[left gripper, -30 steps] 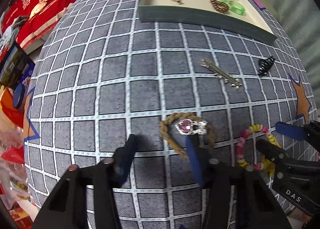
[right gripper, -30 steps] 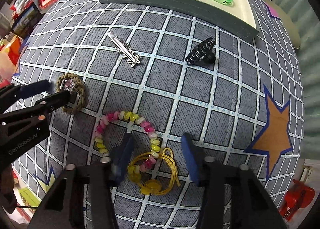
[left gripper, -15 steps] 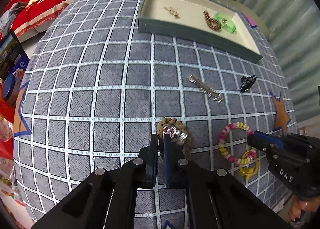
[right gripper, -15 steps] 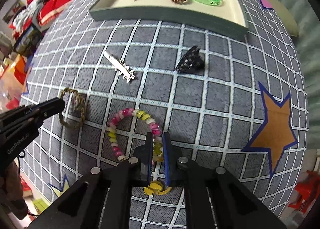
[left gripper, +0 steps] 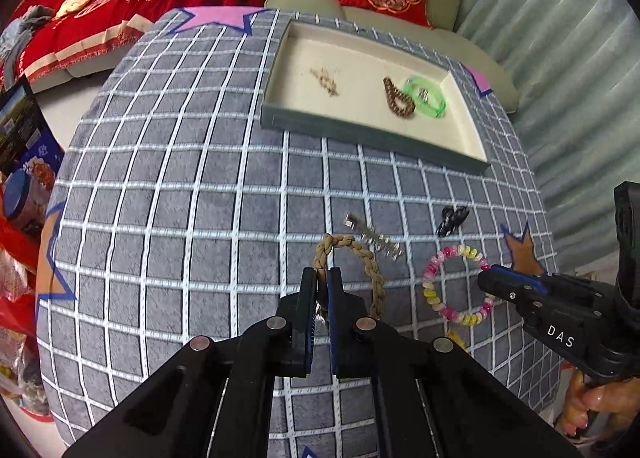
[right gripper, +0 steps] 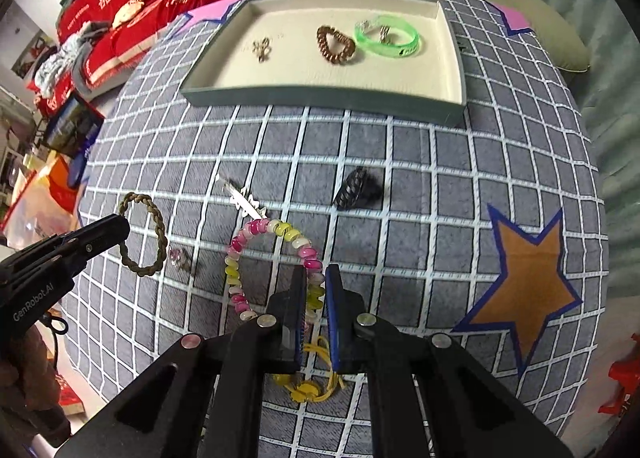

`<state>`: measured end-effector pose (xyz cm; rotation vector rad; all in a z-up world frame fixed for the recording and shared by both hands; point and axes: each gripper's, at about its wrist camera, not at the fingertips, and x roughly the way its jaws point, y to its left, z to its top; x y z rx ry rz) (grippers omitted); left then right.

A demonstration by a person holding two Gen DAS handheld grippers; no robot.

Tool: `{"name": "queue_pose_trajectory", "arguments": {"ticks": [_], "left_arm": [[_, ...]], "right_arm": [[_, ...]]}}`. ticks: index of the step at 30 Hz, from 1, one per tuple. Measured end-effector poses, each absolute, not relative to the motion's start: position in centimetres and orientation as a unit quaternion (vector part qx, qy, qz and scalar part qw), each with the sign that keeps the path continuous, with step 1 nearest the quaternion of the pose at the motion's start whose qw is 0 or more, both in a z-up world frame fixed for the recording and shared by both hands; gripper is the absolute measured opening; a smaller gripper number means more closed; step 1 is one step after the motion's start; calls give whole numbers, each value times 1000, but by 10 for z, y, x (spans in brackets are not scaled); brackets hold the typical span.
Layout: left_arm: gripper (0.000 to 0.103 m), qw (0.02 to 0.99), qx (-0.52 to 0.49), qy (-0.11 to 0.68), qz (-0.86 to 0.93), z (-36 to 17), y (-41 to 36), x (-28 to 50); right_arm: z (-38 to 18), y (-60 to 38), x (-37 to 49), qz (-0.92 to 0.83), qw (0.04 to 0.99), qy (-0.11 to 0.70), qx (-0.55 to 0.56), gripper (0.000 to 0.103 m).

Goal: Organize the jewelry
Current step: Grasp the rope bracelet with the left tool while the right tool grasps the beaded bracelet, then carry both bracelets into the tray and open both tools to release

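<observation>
My left gripper [left gripper: 322,282] is shut on a tan braided bracelet [left gripper: 370,262], which hangs lifted off the grid cloth. In the right wrist view the same braided bracelet [right gripper: 156,226] dangles from the left gripper [right gripper: 120,230]. A pink-stone piece [right gripper: 178,258] lies on the cloth under it. My right gripper [right gripper: 316,286] is shut on a pink and yellow beaded bracelet [right gripper: 256,228], also raised. A yellow cord bracelet [right gripper: 308,390] lies on the cloth below those jaws. The right gripper [left gripper: 492,278] shows at the right of the left wrist view, next to the beaded bracelet [left gripper: 430,286].
A grey tray [right gripper: 320,96] at the far side holds a brown bead bracelet [right gripper: 336,46], a green bangle [right gripper: 388,36] and a small metal piece [right gripper: 262,50]. A silver hair clip [right gripper: 244,200] and a black claw clip [right gripper: 354,188] lie mid-cloth. Red bedding lies beyond, at the far left.
Both grippers went from open to shut, the left on the braided bracelet, the right on the beaded one. Both then rose with them; the pink-stone piece and yellow bracelet stayed on the cloth.
</observation>
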<state>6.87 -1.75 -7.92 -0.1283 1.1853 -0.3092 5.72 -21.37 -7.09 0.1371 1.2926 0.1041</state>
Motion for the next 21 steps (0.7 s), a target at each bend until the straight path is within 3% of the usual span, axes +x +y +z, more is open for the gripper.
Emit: {"name": "queue_pose_trajectory", "arguments": {"ticks": [21], "left_arm": [[15,848,-32,506,-153,-42,-53,157]], "right_arm": [[-31,-278,168,41,825,549,127,10]]}}
